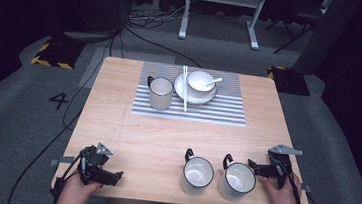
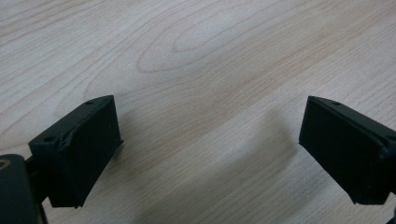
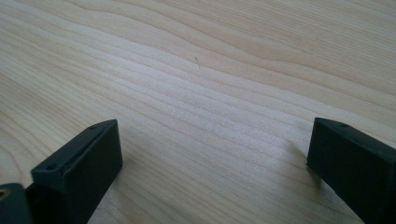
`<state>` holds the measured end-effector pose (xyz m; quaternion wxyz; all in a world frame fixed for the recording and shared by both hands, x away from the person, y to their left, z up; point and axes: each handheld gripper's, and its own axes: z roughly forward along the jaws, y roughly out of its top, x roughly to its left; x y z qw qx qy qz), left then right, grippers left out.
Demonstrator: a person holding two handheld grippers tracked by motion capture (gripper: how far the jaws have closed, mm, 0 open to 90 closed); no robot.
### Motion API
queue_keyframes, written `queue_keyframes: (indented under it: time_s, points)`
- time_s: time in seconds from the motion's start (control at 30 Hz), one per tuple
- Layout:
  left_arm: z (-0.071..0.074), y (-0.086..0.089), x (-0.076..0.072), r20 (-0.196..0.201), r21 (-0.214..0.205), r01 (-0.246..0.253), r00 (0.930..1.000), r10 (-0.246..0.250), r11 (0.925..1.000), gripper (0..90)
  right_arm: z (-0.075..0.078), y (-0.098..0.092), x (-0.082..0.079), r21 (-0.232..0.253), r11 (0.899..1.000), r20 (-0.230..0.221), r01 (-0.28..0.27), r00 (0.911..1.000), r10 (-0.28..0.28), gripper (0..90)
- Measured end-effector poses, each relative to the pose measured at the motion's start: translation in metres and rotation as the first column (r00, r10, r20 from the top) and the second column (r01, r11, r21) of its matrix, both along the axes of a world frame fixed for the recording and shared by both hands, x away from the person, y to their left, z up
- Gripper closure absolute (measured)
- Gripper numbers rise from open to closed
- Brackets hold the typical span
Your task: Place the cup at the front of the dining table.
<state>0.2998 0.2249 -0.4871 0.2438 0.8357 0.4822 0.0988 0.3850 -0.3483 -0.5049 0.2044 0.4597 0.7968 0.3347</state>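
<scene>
On the light wooden bench [image 1: 165, 140], near-left corner: left gripper [image 1: 111, 176], held in the person's left hand [image 1: 77, 188], lying low on the wood with its tips pointing right. Jaws spread wide in the left gripper view [image 2: 210, 154], bare wood grain between them, nothing pinched.

Near-right corner: right gripper [image 1: 253, 165] in the person's right hand [image 1: 281, 192], denim cuff at the wrist, grey 3-cornered plate on top. Tips point left, just beside the right-hand white mug with black rim and handle [image 1: 236, 180]; contact with the mug, cannot tell. In the right gripper view [image 3: 212, 163] the jaws are spread wide over bare wood, empty.

2 mugs stand upright at the near edge, right of centre: that one, plus a matching white mug with black rim and handle [image 1: 197, 175] just left of it, close together, handles toward the far-left. Both look empty.

Far side, centre: grey-and-white striped placemat [image 1: 218, 113]. On it at left, a 3rd white mug with black rim [image 1: 160, 93], upright, handle to the far-left. Right of that, a white plate with dark rim [image 1: 182, 89] carrying a white bowl [image 1: 201, 81] with a white spoon [image 1: 214, 80] resting in it, handle out to the right. A pair of pale chopsticks [image 1: 185, 88] lies across the plate's left edge, running near to far.

Beyond the bench: grey carpet floor [image 1: 27, 112], black cables, a white frame's legs at the far side.
</scene>
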Motion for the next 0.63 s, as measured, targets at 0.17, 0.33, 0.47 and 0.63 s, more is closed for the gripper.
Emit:
queue_keyframes:
  time_s: [0.17,0.33,0.47,0.63]
  points:
    - [-0.011,-0.005,-0.006,0.110,-0.019,0.003,0.9939,-0.001,0.9998,0.0,0.000,0.001,-0.001,0.006,1.000,-0.005,0.005,1.0000,-0.005,3.6]
    - [-0.023,-0.005,-0.011,0.232,-0.090,0.000,0.9726,0.021,0.9960,0.0,0.000,0.001,-0.001,0.006,1.000,-0.005,0.005,1.0000,-0.005,3.6]
    - [-0.023,-0.005,-0.011,0.230,-0.092,-0.002,0.9729,0.023,0.9958,0.0,0.000,0.001,-0.001,0.006,1.000,-0.006,0.004,1.0000,-0.004,3.6]
    - [-0.023,-0.005,-0.011,0.230,-0.093,-0.002,0.9729,0.024,0.9957,0.0,0.000,0.001,-0.001,0.005,1.000,-0.006,0.004,1.0000,-0.004,3.6]
